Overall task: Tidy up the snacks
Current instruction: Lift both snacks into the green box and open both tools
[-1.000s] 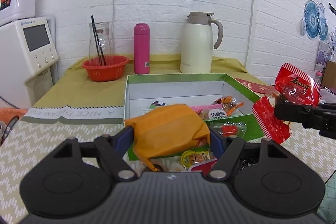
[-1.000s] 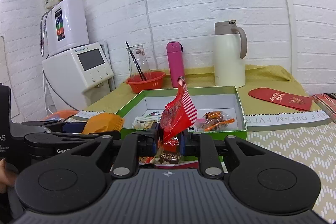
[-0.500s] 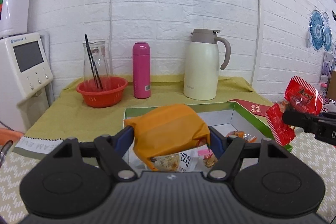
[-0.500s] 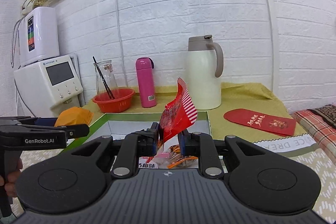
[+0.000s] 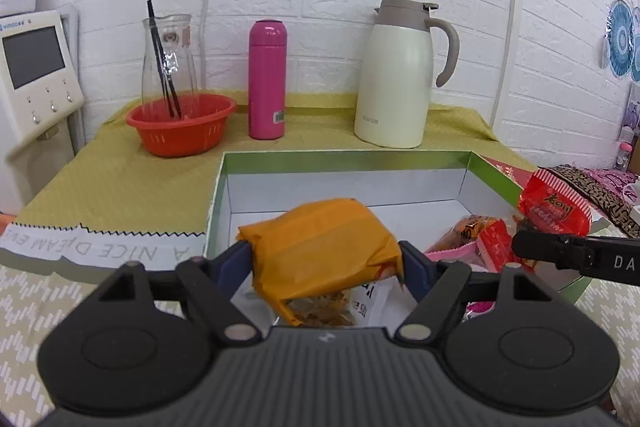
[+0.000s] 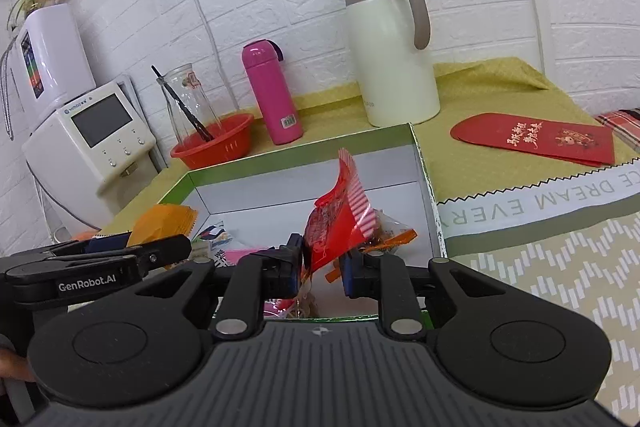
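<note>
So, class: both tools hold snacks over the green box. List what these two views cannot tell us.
- Left wrist view: the box floor near the camera, hidden by the orange packet and the left tool.
- Right wrist view: snacks under the red packet, masked by the right tool.
- Both views: print on the snacks lying in the box, too small to read.
- Right wrist view: the person's hand, cut off at the left edge.

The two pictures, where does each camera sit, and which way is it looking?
Left wrist: on the left gripper, looking forward over its orange packet into the green box.
Right wrist: on the right gripper, which pinches a red packet; fingertips of a hand show.
Both show the box, pink bottle and each other's gripper.
</note>
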The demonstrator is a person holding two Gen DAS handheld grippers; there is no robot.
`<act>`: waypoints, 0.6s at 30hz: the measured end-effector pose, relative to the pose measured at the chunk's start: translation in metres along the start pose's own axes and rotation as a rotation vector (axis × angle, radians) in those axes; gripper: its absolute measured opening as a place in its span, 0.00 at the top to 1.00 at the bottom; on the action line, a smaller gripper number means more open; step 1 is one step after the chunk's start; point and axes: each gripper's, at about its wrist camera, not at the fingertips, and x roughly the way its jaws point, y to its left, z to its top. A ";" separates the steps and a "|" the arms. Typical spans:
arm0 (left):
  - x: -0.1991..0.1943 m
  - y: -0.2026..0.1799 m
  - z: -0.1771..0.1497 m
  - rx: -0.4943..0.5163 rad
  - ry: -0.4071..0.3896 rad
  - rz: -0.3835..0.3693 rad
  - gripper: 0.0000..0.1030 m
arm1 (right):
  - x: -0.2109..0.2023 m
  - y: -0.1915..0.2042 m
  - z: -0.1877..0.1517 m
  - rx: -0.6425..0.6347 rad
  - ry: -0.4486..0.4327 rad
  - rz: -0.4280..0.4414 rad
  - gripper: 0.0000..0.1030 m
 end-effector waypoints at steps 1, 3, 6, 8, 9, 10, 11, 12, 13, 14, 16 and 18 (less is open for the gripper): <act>0.000 0.000 -0.001 0.001 0.001 -0.001 0.24 | 0.000 0.001 0.000 -0.009 0.004 0.002 0.61; 0.000 -0.001 -0.001 0.011 -0.004 0.003 0.25 | 0.000 0.005 0.000 -0.031 0.002 0.005 0.45; -0.005 -0.001 0.001 0.022 -0.019 0.009 0.22 | -0.007 0.015 -0.002 -0.088 -0.045 -0.059 0.00; -0.011 0.001 0.002 0.022 -0.035 0.016 0.19 | -0.014 0.021 -0.002 -0.148 -0.088 -0.099 0.00; -0.014 0.002 0.003 0.024 -0.042 0.018 0.18 | -0.018 0.023 -0.001 -0.170 -0.104 -0.108 0.00; -0.019 0.003 0.004 0.029 -0.052 0.021 0.17 | -0.022 0.023 0.000 -0.182 -0.118 -0.115 0.00; -0.024 0.004 0.005 0.030 -0.062 0.026 0.16 | -0.026 0.024 0.000 -0.185 -0.129 -0.119 0.00; -0.029 0.006 0.006 0.031 -0.073 0.032 0.16 | -0.029 0.023 0.002 -0.182 -0.138 -0.117 0.00; -0.035 0.008 0.006 0.031 -0.081 0.035 0.14 | -0.034 0.022 0.002 -0.174 -0.148 -0.115 0.00; -0.042 0.010 0.006 0.035 -0.090 0.040 0.13 | -0.039 0.020 0.002 -0.164 -0.159 -0.111 0.00; -0.056 0.013 0.003 0.049 -0.101 0.046 0.11 | -0.047 0.019 0.000 -0.149 -0.172 -0.092 0.00; -0.072 0.017 -0.006 0.067 -0.106 0.041 0.11 | -0.059 0.019 -0.006 -0.142 -0.173 -0.058 0.00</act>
